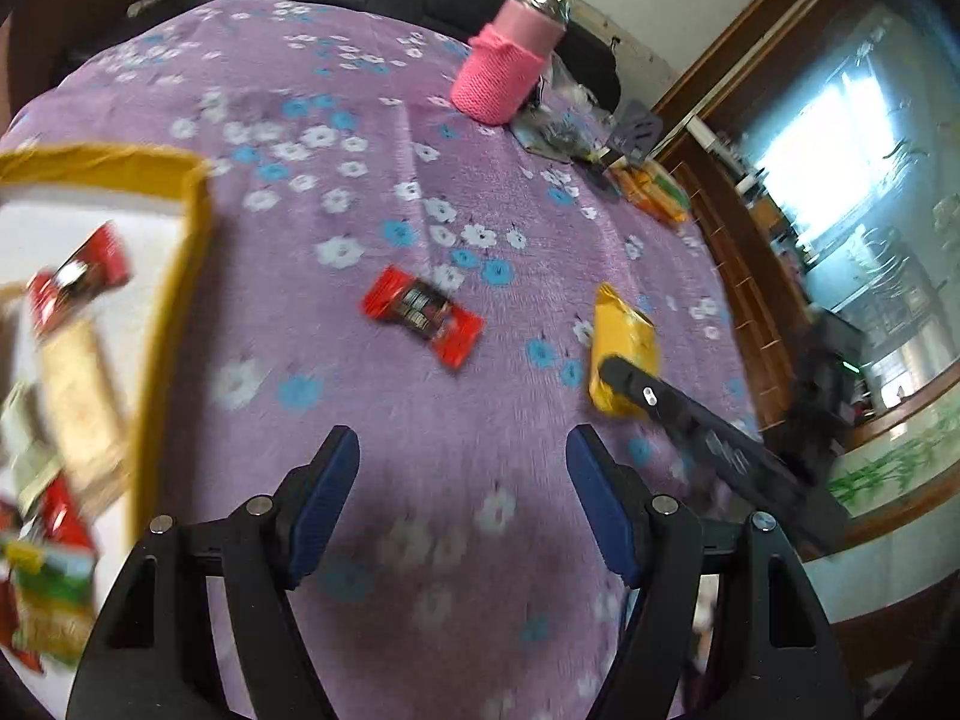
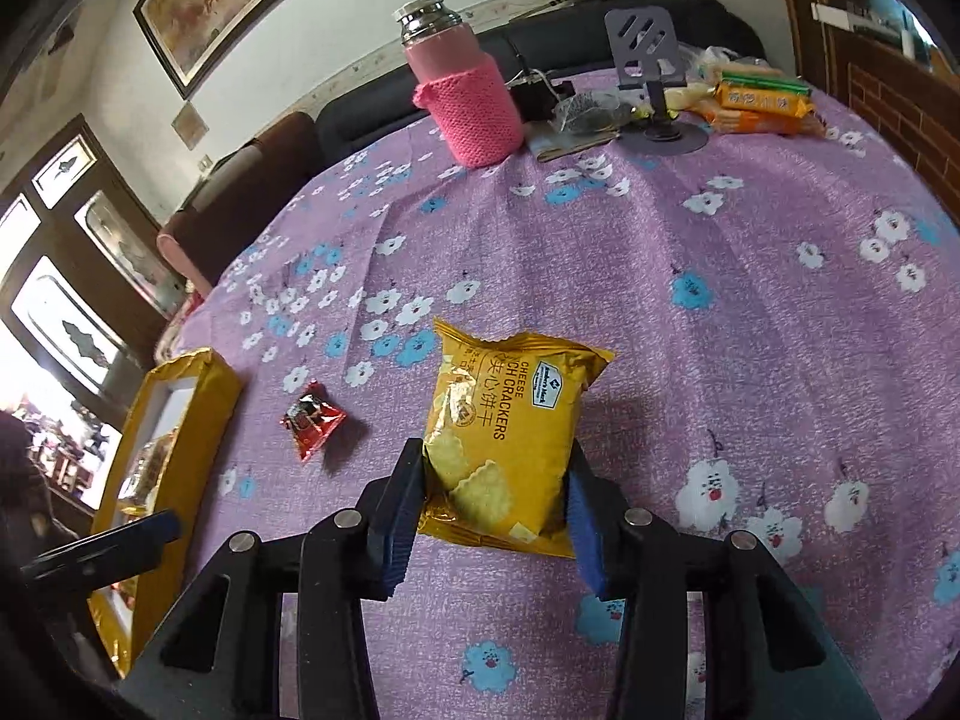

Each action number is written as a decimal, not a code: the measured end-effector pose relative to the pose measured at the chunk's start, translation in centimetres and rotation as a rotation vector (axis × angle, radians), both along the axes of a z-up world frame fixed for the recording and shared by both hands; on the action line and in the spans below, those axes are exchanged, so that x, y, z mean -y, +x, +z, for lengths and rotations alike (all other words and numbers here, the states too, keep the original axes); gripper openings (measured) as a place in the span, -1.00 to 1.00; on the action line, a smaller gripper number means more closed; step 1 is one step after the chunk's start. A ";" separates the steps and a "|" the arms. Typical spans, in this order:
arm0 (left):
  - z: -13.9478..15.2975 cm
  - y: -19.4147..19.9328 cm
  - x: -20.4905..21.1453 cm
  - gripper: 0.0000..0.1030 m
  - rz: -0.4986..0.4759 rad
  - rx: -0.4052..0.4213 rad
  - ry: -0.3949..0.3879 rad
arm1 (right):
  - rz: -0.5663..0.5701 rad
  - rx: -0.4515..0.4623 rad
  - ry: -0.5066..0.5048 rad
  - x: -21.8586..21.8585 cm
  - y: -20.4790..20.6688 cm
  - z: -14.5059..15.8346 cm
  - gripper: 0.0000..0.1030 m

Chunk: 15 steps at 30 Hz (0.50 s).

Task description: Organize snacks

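A yellow cheese-cracker bag (image 2: 510,408) lies on the purple flowered cloth, and my right gripper (image 2: 493,453) is shut on it, a pad pressed against each long side. From the left wrist view the same bag (image 1: 621,324) shows with a right finger (image 1: 624,378) laid against it. A small red snack packet (image 1: 423,315) (image 2: 312,420) lies loose to the bag's left. My left gripper (image 1: 463,438) hangs open over bare cloth, short of the red packet, nothing between its fingers. The yellow-rimmed box (image 1: 180,276) (image 2: 204,396) at the left holds several snack packets.
At the far side stand a pink knit-sleeved flask (image 2: 468,102) (image 1: 510,72), a grey phone stand (image 2: 651,60), a clear bag, and orange biscuit packs (image 2: 756,102) (image 1: 651,192). A dark sofa runs behind the table. The table's edge curves close on the right.
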<state>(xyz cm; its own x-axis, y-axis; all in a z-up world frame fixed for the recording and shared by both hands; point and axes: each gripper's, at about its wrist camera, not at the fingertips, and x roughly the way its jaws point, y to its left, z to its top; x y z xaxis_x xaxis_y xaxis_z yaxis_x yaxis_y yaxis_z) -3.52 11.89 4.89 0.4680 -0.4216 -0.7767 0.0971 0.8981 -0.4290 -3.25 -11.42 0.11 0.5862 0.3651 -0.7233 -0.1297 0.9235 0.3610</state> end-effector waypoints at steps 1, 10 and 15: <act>-0.3 1.0 1.0 0.38 -0.004 0.006 0.034 | 0.008 0.000 0.007 0.0 0.0 0.0 -0.13; -3.5 7.1 4.4 -0.27 -0.010 0.040 0.307 | -0.002 0.001 0.073 1.0 0.3 0.1 -0.13; -3.7 5.6 4.7 -0.49 -0.066 0.091 0.325 | -0.001 -0.016 0.071 0.9 0.6 -0.3 -0.13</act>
